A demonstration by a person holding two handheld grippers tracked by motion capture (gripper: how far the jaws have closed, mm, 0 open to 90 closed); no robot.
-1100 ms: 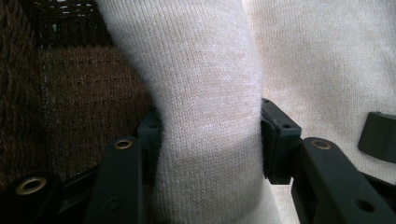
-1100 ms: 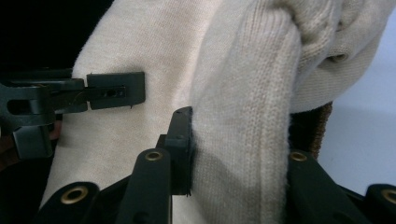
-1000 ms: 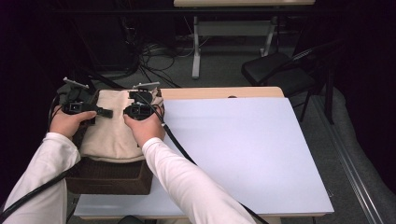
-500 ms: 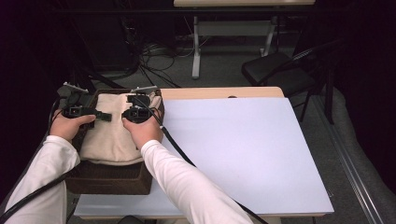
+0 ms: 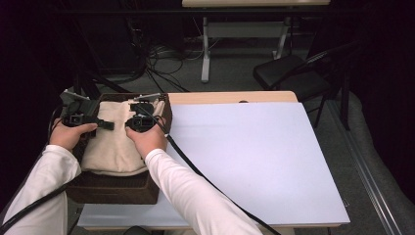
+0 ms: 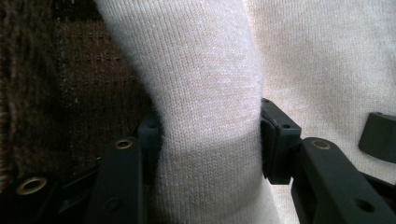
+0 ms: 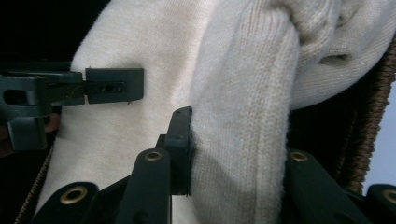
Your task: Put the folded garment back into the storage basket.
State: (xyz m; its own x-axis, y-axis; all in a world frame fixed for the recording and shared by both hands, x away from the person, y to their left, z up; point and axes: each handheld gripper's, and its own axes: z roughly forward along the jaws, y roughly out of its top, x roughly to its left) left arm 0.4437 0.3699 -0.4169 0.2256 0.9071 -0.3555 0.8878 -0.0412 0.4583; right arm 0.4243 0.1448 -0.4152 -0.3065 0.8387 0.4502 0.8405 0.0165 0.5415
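White tabletop (image 5: 254,161) with a wooden far edge; black chair (image 5: 293,73) on the floor beyond it, beside a white table frame (image 5: 208,54) and loose cables (image 5: 164,54).

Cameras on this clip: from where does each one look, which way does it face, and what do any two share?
High view: above the person's side, looking forward and down at the table; both forearms enter from below.
Left gripper view: rides the left claw, looking along its jaws clamped on a fold of the cream sweater.
Right gripper view: rides the right claw, jaws pinching another fold.
Shared: sweater and brown basket.
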